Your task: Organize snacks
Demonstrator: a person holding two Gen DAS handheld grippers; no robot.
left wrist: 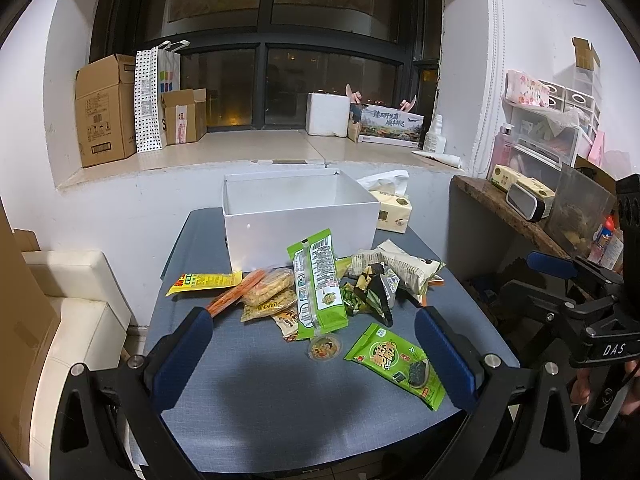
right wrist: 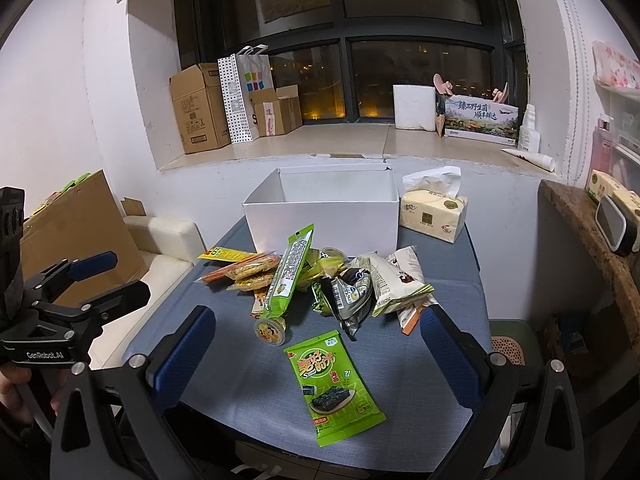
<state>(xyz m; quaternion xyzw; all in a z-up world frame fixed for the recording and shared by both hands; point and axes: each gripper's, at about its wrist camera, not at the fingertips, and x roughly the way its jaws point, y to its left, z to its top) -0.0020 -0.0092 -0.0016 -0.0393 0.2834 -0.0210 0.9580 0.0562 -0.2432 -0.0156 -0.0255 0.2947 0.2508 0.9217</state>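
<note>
A heap of snack packets [left wrist: 320,288] [right wrist: 316,276] lies on the grey-blue table [left wrist: 260,392] [right wrist: 420,364] in front of an open white box [left wrist: 298,218] [right wrist: 324,214]. A green seaweed packet [left wrist: 398,364] [right wrist: 334,382] lies apart, nearest the front edge, beside a small round jelly cup [left wrist: 325,347] [right wrist: 272,331]. My left gripper [left wrist: 316,360] hovers open over the near table, nothing between its blue pads. My right gripper [right wrist: 316,364] is open too, its fingers either side of the seaweed packet without touching it.
A tissue pack [left wrist: 394,210] [right wrist: 434,212] stands right of the box. A cream sofa [left wrist: 72,312] is at the left, a wooden shelf [left wrist: 504,208] with clutter at the right. Cardboard boxes [left wrist: 106,110] and a paper bag sit on the windowsill behind.
</note>
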